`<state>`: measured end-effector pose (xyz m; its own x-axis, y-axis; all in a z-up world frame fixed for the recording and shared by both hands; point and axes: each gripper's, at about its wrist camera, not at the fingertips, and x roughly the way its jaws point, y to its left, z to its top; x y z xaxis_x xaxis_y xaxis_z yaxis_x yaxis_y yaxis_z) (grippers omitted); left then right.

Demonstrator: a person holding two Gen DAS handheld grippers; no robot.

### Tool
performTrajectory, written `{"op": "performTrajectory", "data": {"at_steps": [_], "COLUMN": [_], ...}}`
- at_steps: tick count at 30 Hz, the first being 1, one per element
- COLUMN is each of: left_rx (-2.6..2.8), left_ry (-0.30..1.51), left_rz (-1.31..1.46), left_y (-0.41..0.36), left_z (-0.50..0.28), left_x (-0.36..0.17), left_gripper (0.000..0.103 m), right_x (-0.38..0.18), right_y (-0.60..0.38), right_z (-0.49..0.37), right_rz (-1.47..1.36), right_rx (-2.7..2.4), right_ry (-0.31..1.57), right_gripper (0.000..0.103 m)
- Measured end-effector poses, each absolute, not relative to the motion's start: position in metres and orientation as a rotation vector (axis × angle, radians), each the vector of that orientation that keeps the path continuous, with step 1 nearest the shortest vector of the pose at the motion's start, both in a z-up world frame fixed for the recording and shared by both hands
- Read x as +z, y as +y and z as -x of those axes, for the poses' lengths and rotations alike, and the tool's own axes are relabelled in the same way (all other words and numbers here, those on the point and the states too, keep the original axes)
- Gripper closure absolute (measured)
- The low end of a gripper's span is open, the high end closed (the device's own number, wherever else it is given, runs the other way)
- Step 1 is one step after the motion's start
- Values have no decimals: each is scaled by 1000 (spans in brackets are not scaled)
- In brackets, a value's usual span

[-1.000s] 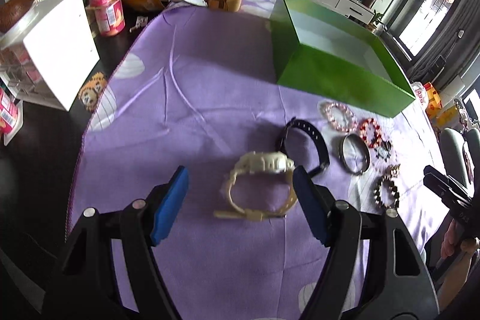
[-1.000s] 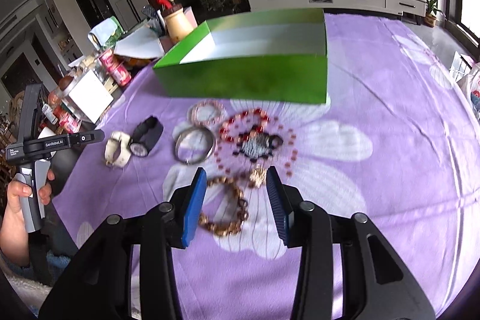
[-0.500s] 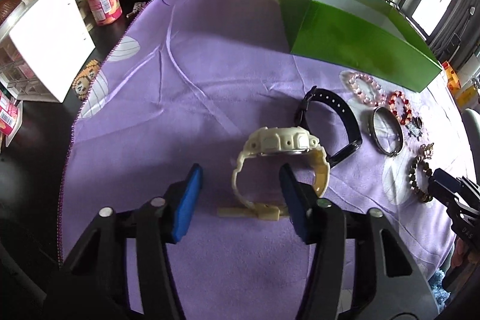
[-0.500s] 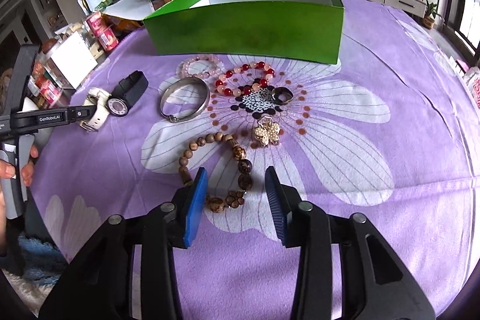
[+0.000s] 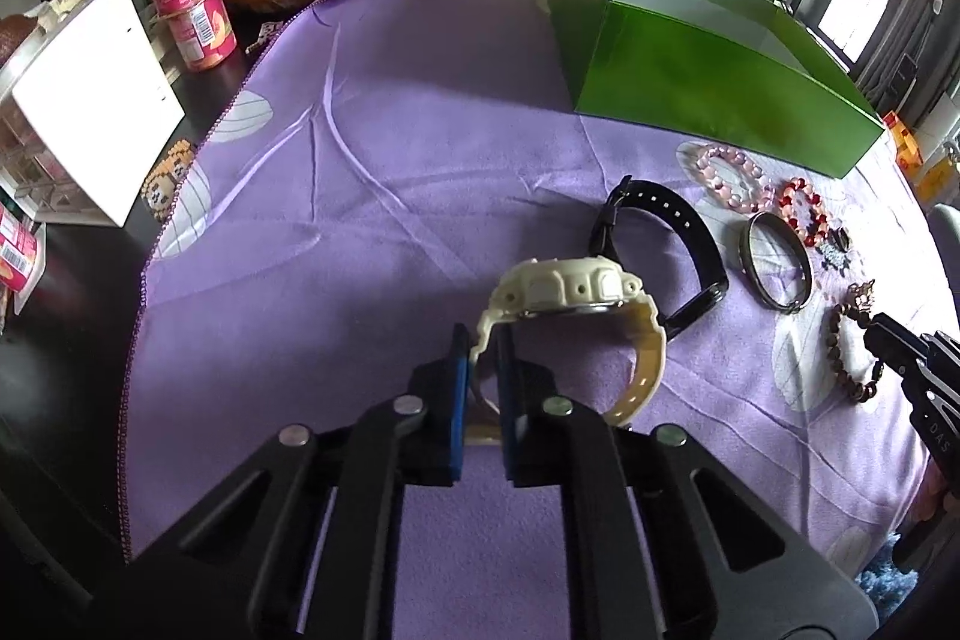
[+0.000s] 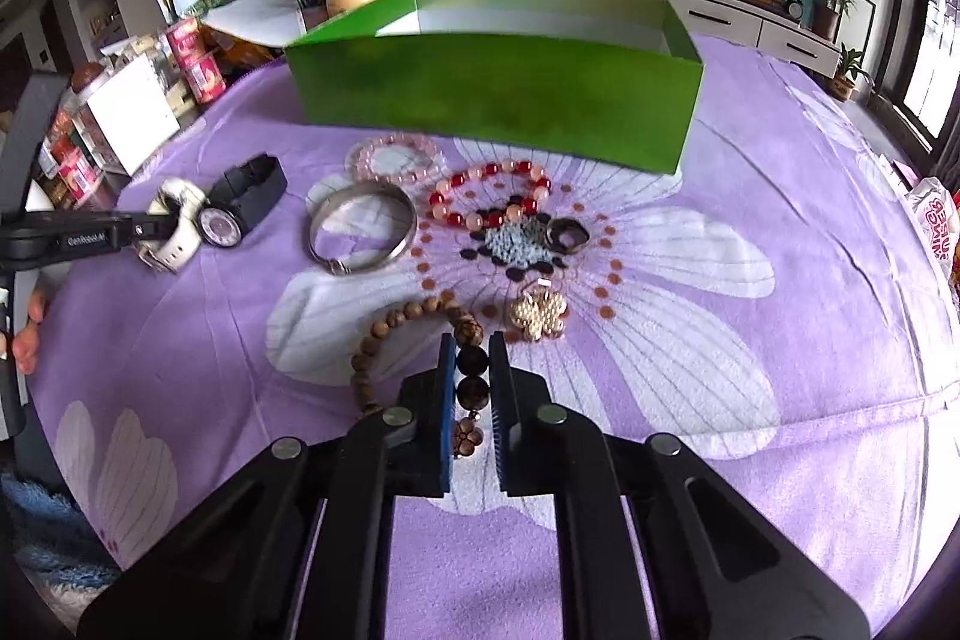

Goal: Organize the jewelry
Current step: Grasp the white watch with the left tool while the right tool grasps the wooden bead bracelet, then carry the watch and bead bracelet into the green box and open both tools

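Both grippers tilt steeply down at the purple cloth [image 6: 780, 160]. The left gripper [image 5: 480, 370] has its jaws closing, blue pads pinching the near strap of the cream watch [image 5: 570, 292], which stands on edge on the cloth. The right gripper [image 6: 471, 382] is closing too, its pads clamping the dark beads of the wooden bead bracelet [image 6: 384, 334]. Just beyond lie a gold charm [image 6: 537, 313], a black watch [image 5: 660, 232], a metal bangle [image 6: 360, 232], and red and pink bead bracelets. Farthest stands the open green box [image 6: 492, 100].
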<state>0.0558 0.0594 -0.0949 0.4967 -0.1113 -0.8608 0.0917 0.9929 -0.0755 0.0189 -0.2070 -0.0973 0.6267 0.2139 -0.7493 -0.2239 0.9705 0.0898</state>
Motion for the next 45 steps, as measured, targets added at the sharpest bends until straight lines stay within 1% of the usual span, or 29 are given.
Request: {"op": "performTrajectory", "data": {"at_steps": [8,16,25,29,35,45], "left_rx": [-156,-218,-257,-274,-275,-215], "left_ry": [996,910,853,848,886,1052], "left_rz": [65,87,63,57,52,0], "left_y": [58,43,11,-9,-36,-70], "left_z": [-51,-61,-104,-137,-189,-256], "left_x": [-70,-23,16,25,18,-50], "left_gripper": [94,94,94,94,94,94], "right_x": [-55,-20,20,31,28,-14], "right_y": [-216,-225,-230,-232,-232,-228], "right_z": [-14,-23,-60,-86,-135,-198], "right_rz": [2,-5,-4,-13,-48,-80], "right_rx": [253,247,257,258,283,272], "right_ry": [742,647,547,524,561,714], "right_gripper": [93,93,93,93,93,93]}}
